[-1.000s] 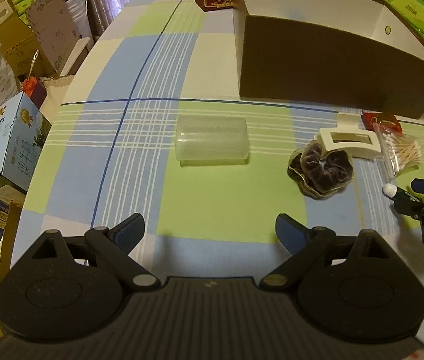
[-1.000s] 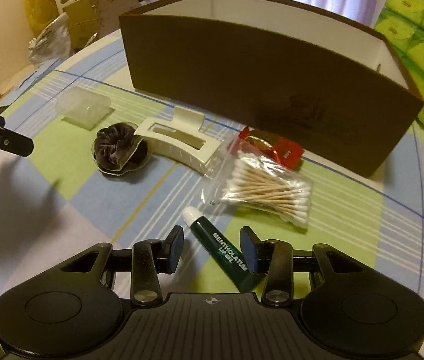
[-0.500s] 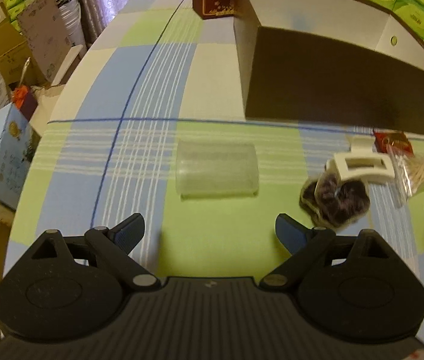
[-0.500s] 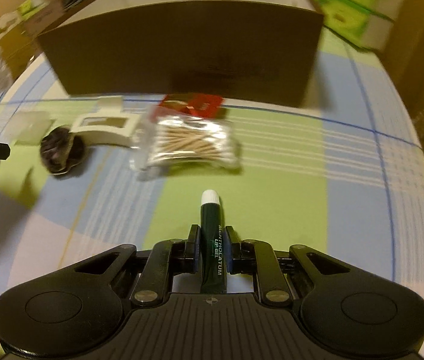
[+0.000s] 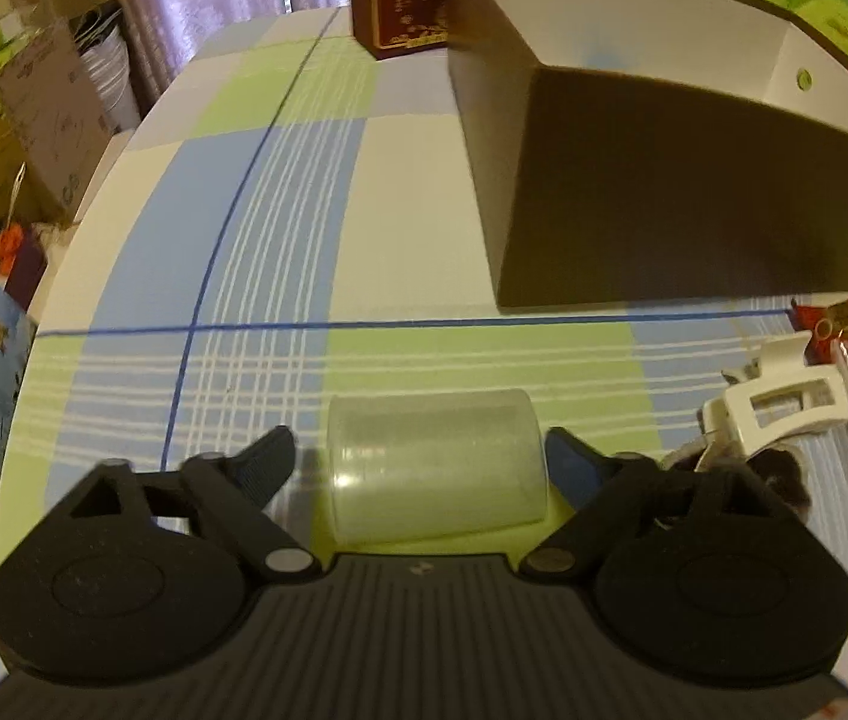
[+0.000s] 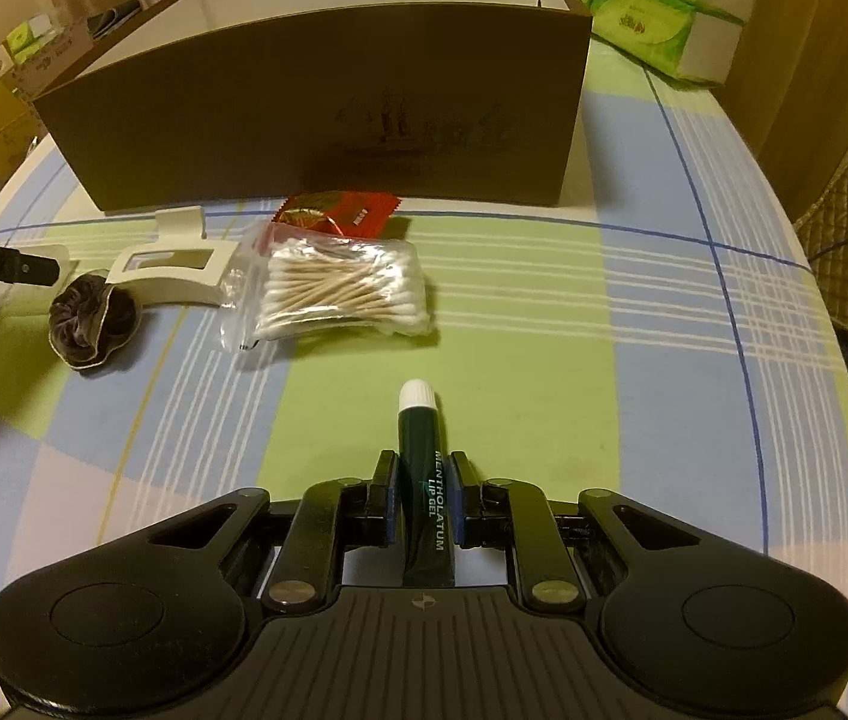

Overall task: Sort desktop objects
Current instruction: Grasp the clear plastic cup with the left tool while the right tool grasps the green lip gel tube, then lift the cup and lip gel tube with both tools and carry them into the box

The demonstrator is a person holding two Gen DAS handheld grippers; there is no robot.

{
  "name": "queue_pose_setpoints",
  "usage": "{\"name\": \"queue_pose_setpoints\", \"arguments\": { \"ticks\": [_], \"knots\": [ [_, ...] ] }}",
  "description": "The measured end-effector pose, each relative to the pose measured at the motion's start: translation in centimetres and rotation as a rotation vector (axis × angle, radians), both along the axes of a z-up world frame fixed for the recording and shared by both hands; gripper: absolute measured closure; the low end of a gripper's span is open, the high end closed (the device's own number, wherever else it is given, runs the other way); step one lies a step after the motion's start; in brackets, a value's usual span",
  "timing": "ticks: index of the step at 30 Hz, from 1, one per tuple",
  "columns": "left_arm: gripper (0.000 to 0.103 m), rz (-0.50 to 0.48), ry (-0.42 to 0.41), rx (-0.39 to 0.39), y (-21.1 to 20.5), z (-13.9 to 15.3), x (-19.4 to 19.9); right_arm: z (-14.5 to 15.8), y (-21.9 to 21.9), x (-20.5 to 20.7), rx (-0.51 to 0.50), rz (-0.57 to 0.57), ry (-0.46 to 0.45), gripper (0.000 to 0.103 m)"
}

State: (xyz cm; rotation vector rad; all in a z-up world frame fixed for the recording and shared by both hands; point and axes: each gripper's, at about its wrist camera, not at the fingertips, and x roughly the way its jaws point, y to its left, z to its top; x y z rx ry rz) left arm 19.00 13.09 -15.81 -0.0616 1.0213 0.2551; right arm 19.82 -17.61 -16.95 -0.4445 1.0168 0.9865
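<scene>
Right now I am gripping the green lip gel tube [image 6: 426, 483] in my right gripper [image 6: 422, 495], its pads pinching both sides and the white cap pointing far toward the brown box [image 6: 328, 114]. My left gripper [image 5: 421, 459] is standing wide apart, its fingers flanking the clear plastic case [image 5: 435, 471] lying on the checked tablecloth [image 5: 280, 228], though I cannot tell if they are touching it. Farther out, the bag of cotton swabs [image 6: 337, 291] is lying just near the red sachet [image 6: 337, 213], with the white hair claw [image 6: 169, 267] to its left resting against the dark scrunchie [image 6: 91, 321]. Green tissue packs [image 6: 658, 6] are sitting far right.
</scene>
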Motion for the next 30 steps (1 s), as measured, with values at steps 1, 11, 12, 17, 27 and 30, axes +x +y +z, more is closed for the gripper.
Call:
{"name": "queue_pose_setpoints", "arguments": {
  "ticks": [1, 11, 12, 17, 27, 30],
  "knots": [
    [0.029, -0.013, 0.001, -0.001, -0.1, -0.1, 0.1, 0.0, 0.0, -0.1, -0.001, 0.002, -0.005, 0.09],
    [0.033, -0.066, 0.024, 0.034, -0.7, -0.5, -2.2, -0.2, 0.5, -0.2, 0.0, 0.027, -0.04, 0.09],
    [0.033, -0.062, 0.027, 0.031, -0.8, -0.5, -2.5, -0.2, 0.6, -0.2, -0.001, 0.03, -0.046, 0.09],
    [0.033, -0.052, 0.047, 0.014, -1.2, -0.1, -4.4, -0.3, 1.0, 0.0, -0.001, 0.037, -0.061, 0.09],
    [0.033, -0.083, 0.07, 0.002, -3.7, 0.3, -7.1, -0.3, 1.2, -0.7, -0.021, 0.07, -0.082, 0.09],
    [0.033, -0.086, 0.07, -0.008, -4.2, 0.4, -7.3, -0.3, 1.1, -1.2, -0.024, 0.085, -0.078, 0.09]
  ]
}}
